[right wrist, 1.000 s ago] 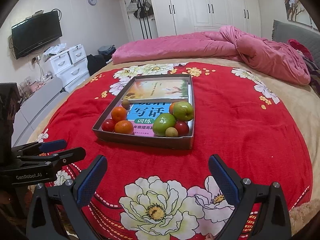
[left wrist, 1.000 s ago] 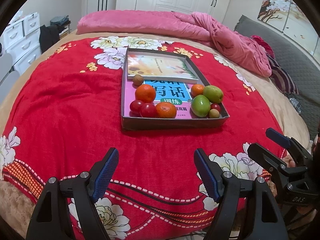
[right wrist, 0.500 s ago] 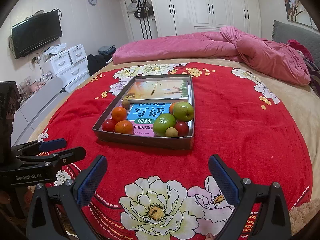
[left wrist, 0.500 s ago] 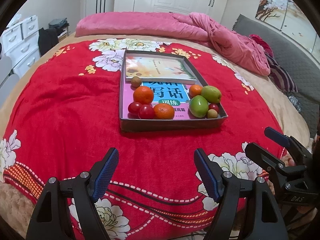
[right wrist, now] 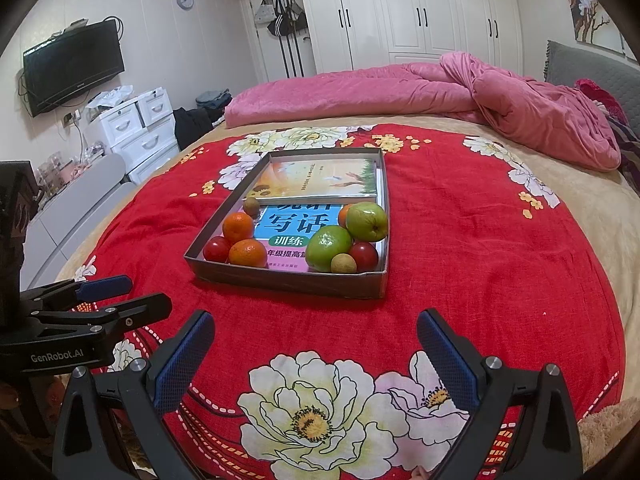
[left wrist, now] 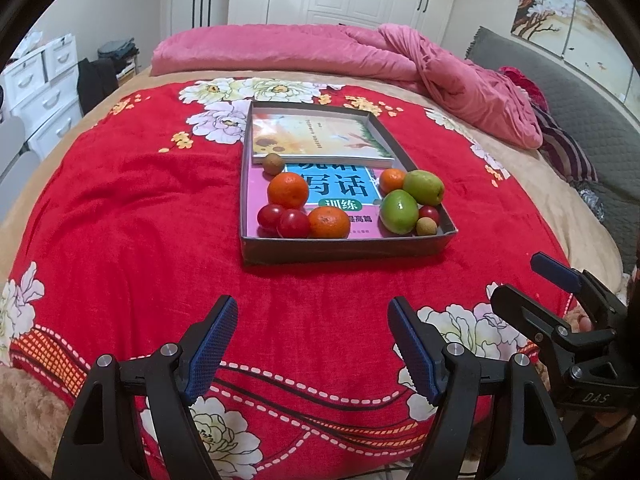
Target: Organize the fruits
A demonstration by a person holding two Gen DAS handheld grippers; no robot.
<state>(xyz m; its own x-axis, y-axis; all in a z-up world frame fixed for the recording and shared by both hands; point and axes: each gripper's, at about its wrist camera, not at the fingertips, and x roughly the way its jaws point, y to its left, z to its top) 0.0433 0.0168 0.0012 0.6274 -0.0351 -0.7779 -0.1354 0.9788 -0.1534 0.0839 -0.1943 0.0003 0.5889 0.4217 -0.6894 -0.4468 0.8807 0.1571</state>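
A grey shallow box (left wrist: pixel 344 250) (right wrist: pixel 288 280) lies on the red floral blanket, lined with two books. In it at the left are oranges (left wrist: pixel 288 190) (left wrist: pixel 329 222), red cherry tomatoes (left wrist: pixel 294 223) and a small brown fruit (left wrist: pixel 273 163). At the right are two green fruits (left wrist: pixel 399 211) (left wrist: pixel 423 187), an orange (left wrist: pixel 392 179), a red tomato (left wrist: pixel 429 214) and a small tan fruit (left wrist: pixel 426 226). My left gripper (left wrist: pixel 312 340) is open and empty, short of the box. My right gripper (right wrist: pixel 316 356) is open and empty, also short of the box.
The red floral blanket (left wrist: pixel 120 220) covers a bed. A pink duvet (left wrist: pixel 320 52) is piled at the far end. White drawers (right wrist: pixel 136 128) and a wall TV (right wrist: pixel 72 66) stand at the left. A grey headboard (left wrist: pixel 580 104) runs along the right.
My left gripper has shifted slightly, so the box sits a little lower and closer in its view. The right gripper has barely moved. Both stay open.
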